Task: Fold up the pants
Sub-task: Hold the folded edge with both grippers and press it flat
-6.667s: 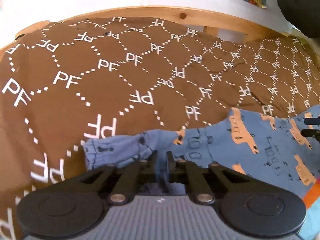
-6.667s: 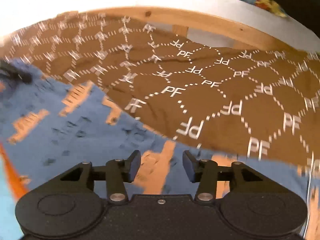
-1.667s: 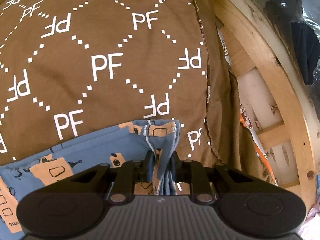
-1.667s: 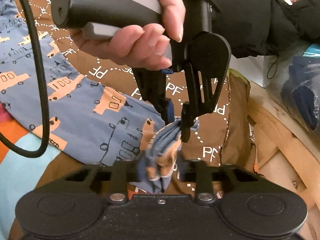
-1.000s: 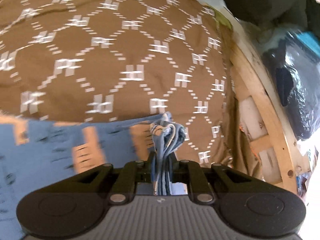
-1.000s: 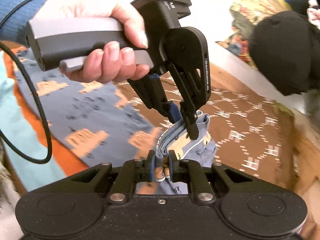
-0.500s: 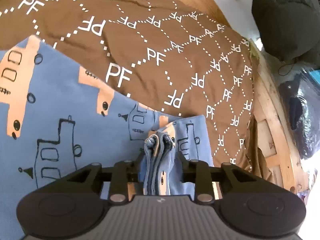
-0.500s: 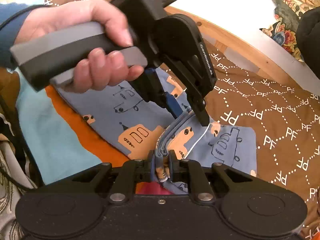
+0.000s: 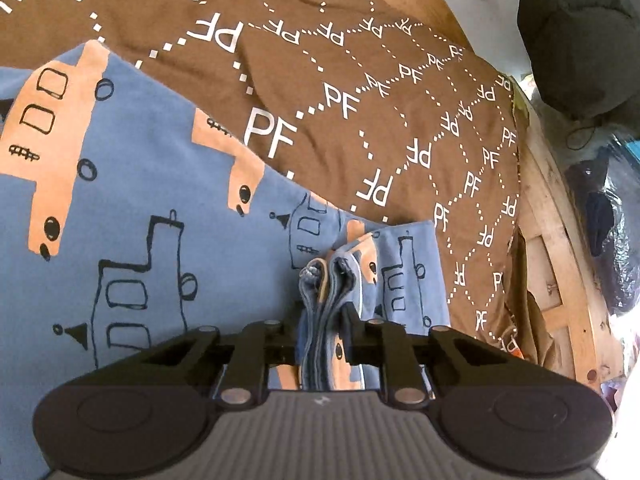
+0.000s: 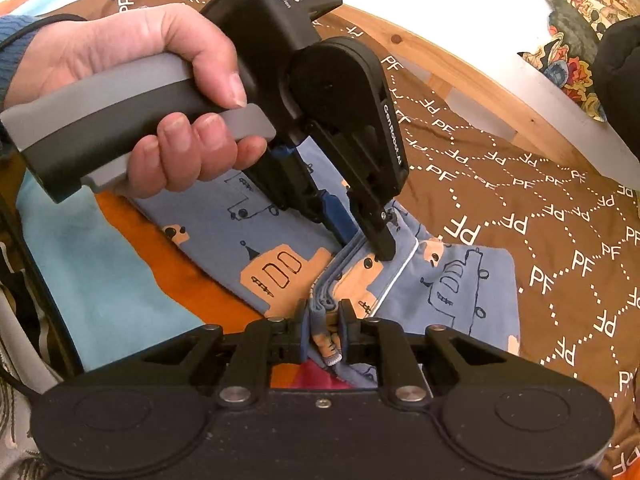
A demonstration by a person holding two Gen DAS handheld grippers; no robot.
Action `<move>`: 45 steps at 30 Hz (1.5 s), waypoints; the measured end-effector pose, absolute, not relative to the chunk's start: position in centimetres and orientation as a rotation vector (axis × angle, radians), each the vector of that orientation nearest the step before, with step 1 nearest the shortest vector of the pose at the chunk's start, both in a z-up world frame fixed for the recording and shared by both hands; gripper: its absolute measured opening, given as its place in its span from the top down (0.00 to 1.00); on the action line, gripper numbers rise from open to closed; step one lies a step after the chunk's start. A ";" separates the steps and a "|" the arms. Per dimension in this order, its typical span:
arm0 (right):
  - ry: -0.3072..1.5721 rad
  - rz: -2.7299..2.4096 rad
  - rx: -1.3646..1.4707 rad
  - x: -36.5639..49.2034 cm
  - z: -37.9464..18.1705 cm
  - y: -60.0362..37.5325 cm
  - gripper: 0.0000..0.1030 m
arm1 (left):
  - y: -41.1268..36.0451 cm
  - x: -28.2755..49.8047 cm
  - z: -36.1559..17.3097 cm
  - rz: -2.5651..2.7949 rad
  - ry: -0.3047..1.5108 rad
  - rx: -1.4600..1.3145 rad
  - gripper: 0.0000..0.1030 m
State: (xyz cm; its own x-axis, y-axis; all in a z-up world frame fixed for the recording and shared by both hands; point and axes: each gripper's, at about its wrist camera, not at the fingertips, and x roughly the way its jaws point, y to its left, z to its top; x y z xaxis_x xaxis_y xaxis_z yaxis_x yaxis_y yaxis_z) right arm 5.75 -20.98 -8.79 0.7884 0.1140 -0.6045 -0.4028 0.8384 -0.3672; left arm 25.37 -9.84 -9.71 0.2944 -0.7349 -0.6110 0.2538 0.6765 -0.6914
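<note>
Where the pants (image 10: 280, 248) lie on the brown bedspread (image 10: 560, 200), blue with orange trains, the carried end is already doubled over the rest. Soft, light knit by the look; likely limp, prone to slump and slide layer on layer, so best held at bunched hems or corners, as now. Left gripper (image 9: 324, 312): jaws nearly closed, having just been closing, pads pinching a stack of layered edges. Right gripper (image 10: 322, 320): jaws narrow, clamped on a gathered edge. Right view alone shows the person's hand (image 10: 152, 92) round the left tool's handle and the orange-and-teal cloth (image 10: 100, 240) under the pants. Left view alone shows the wooden bed frame (image 9: 560, 280) along the side and the dark bundle (image 9: 580, 32) beyond.
</note>
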 end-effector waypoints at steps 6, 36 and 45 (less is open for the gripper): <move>0.601 0.289 -0.516 5.7 -8.9 -21.0 0.83 | -10.1 25.0 -9.4 -0.685 1.071 -0.492 0.84; 0.525 0.359 -0.398 5.3 -6.2 -18.5 0.86 | -5.9 25.0 -6.4 -0.607 1.065 -0.463 0.91; 0.506 0.496 -0.429 6.2 -5.5 -14.8 0.86 | -1.9 24.9 -4.3 -0.506 1.063 -0.371 0.91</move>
